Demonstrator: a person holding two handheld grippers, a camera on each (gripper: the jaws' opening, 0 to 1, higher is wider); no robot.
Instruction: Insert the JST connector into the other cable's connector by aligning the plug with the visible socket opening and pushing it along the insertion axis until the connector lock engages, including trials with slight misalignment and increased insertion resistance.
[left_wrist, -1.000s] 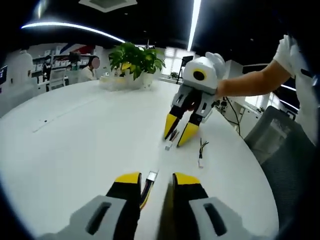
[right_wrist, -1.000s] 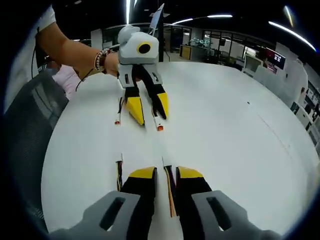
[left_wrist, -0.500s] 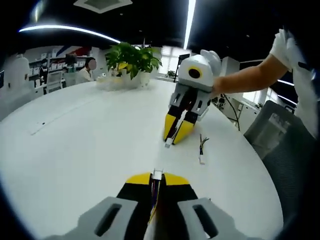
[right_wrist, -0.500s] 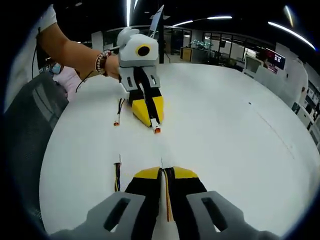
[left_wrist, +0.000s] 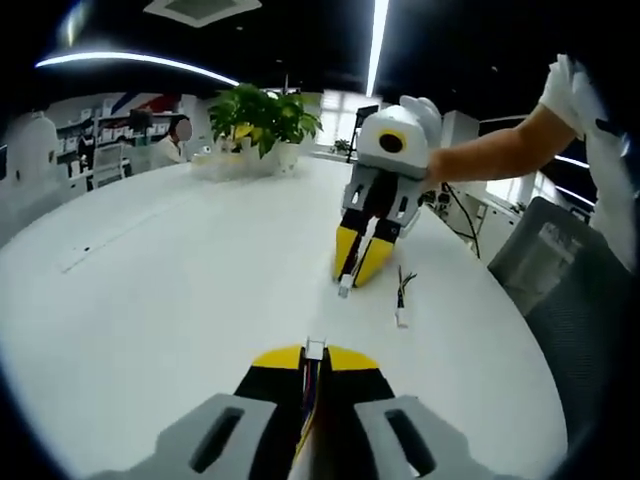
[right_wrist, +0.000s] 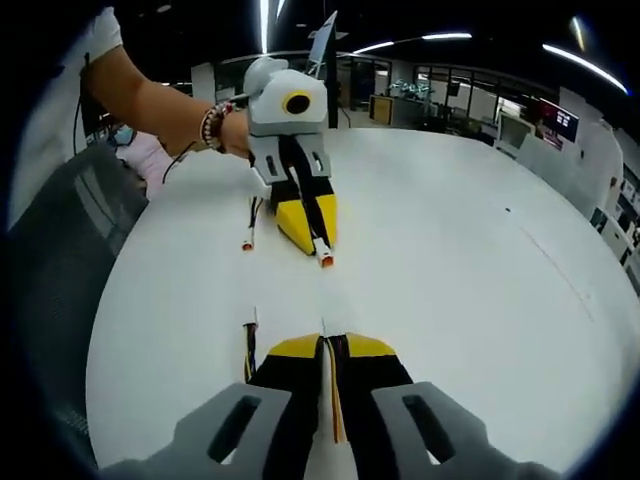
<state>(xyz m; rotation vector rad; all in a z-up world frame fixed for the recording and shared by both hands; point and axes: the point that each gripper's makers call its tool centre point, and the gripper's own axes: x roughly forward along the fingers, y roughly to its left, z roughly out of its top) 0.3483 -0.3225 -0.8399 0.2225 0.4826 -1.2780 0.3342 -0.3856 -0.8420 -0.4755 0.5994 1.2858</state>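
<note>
Connector cables sit pinched in both grippers above the white table (left_wrist: 150, 270): the left gripper (left_wrist: 314, 357) grips a white-tipped cable (left_wrist: 315, 349), the right gripper (right_wrist: 328, 345) an orange-tipped cable (right_wrist: 332, 385). Spare cables (left_wrist: 401, 298) lie beside them, with a potted plant (left_wrist: 262, 120) far off.

Left gripper view: left gripper (left_wrist: 314, 362) at near edge over the surface (left_wrist: 180, 270), a cable (left_wrist: 312, 372) between its fingers, connector (left_wrist: 316, 348) past the tips. Right gripper (left_wrist: 360, 262) far, facing it, second cable's plug (left_wrist: 345, 286) at its tips. Spare cable (left_wrist: 402, 298) on surface just right of it. Plant (left_wrist: 266, 118) at far edge.

Right gripper view: left gripper (right_wrist: 310, 238) far; spare cable (right_wrist: 251, 228) to its left; another cable (right_wrist: 250, 346) left of the near fingers (right_wrist: 292, 352).
</note>
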